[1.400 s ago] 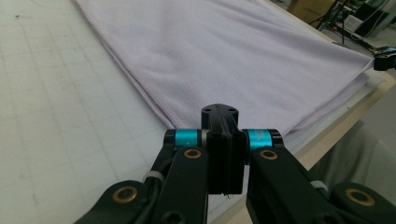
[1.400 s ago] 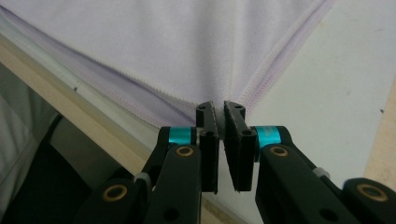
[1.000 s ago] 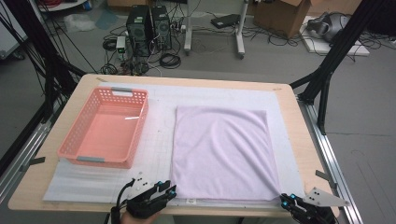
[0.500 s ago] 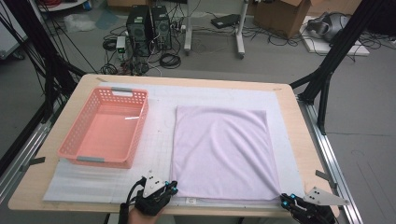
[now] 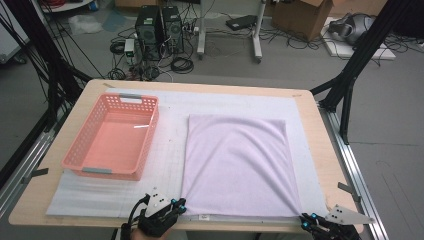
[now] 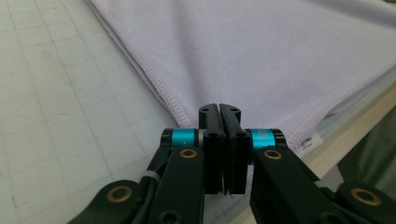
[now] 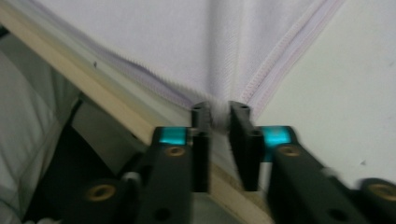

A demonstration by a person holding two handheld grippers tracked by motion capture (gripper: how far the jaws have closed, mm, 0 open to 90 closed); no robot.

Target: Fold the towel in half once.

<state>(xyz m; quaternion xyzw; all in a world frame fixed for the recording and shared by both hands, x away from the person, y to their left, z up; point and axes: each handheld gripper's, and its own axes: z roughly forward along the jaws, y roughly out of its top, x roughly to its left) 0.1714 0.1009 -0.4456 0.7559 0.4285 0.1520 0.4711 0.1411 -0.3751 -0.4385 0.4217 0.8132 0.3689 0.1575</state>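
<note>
Left gripper (image 5: 178,204), nearer towel (image 5: 240,165) corner

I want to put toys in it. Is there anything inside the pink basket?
No, the pink basket shows only its bare bottom in the high view, and it sits beside the lilac cloth.

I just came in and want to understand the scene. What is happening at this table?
A person works on a lilac cloth lying flat on the table, with a hand-held gripper at each near corner. The left hand-held gripper is shut at the cloth's corner; whether it pinches fabric is unclear. The right hand-held gripper has the other corner between its jaws, which have just been opening. A pink basket stands at the left.
</note>
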